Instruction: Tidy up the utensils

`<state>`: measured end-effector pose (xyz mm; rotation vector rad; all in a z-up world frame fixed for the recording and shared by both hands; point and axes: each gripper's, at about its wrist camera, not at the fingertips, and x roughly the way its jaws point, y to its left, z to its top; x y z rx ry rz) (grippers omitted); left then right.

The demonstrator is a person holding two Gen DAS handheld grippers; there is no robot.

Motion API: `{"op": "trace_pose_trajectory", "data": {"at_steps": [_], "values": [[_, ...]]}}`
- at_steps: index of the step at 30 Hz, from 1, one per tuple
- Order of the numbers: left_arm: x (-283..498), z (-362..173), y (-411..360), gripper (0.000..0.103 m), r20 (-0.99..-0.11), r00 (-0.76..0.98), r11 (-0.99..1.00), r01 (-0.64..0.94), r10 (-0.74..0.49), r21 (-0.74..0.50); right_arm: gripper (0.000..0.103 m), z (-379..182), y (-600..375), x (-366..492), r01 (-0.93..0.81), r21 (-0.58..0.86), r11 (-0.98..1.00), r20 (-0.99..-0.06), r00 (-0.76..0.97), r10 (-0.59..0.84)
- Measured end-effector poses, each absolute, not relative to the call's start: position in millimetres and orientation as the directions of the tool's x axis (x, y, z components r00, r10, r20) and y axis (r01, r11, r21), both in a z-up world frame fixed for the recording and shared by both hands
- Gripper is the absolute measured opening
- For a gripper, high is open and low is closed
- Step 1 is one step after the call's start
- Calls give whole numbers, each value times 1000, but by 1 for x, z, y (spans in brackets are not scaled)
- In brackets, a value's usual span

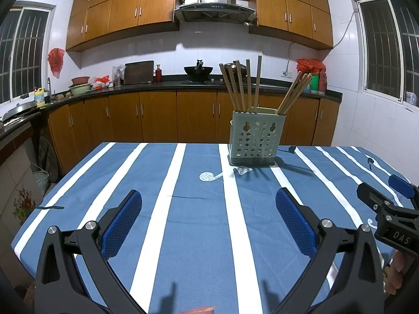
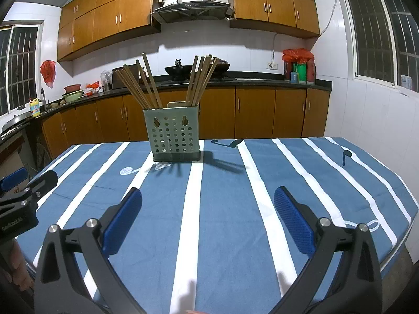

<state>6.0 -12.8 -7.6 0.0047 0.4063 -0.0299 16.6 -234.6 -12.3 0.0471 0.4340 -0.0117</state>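
Left tool point(image 1: 208, 218) and right tool point(image 2: 208, 216) wide apart, holding nothing, above striped table point(image 2: 217, 235). Chopsticks point(image 2: 146, 83) standing in green holder point(image 2: 174, 137).

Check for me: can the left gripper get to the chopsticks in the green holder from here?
Probably yes. The left gripper is open and empty, with only bare striped tablecloth between it and the holder. The chopsticks stick out above the rim, unobstructed.
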Motion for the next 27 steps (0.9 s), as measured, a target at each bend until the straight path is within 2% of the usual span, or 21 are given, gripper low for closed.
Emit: {"op": "trace_pose_trajectory", "data": {"at_steps": [27], "values": [[6,-5,-13,101,-398,917,1000,30,-29,-3,99,-11,-235,17,21,44,999,-422,907,-1]]}}
